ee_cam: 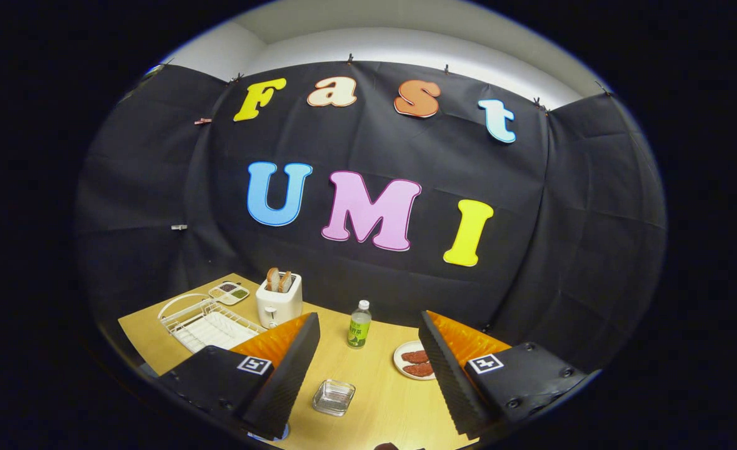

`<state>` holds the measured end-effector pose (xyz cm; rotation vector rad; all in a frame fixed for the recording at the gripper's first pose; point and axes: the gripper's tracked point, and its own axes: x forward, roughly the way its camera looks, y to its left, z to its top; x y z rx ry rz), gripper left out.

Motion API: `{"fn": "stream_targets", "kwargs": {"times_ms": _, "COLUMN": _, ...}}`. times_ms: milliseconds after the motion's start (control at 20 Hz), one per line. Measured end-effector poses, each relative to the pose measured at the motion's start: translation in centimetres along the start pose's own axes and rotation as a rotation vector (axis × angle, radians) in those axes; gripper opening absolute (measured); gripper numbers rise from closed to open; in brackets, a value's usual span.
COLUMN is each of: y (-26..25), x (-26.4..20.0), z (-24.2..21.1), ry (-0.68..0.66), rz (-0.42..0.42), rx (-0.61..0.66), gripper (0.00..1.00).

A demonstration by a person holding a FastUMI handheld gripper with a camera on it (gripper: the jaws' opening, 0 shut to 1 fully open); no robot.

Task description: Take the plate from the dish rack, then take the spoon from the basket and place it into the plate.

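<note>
Claw (368, 369) open, its two fingers spread wide and holding nothing, raised above the near part of the tabletop (374, 400). Rack (209, 325), a white wire dish rack, stands beyond and just outside the left finger, near the tabletop's left edge; no plate can be made out standing in its slots, though its near end is hidden behind that finger. Plate (413, 361), small and round, lies flat on the tabletop just inside the right finger, partly covered by it, and carries two reddish pieces of food; whether this is the plate the task names cannot be told. No spoon or basket can be identified; a blue-rimmed edge beneath the left finger is too little to name. Glass dish (334, 397), square and clear, sits between the fingers, just ahead of them. Bottle (359, 324) stands upright beyond the gap, in the middle of the tabletop. Toaster (279, 300), with two slices of bread in its slots, stands behind the rack, and a small tray (229, 292) with divided wells lies to its left. As to progress, no spoon lies in the plate, so that end state is not met; the plate step is unsettled.
</note>
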<state>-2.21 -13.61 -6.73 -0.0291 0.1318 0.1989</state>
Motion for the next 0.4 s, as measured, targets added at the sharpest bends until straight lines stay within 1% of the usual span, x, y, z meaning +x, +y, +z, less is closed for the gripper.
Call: {"fn": "stream_targets", "kwargs": {"times_ms": 400, "y": -1.3, "x": 0.6, "z": -1.0, "ry": 0.003, "rz": 0.013, "rx": 0.012, "gripper": 0.98}}
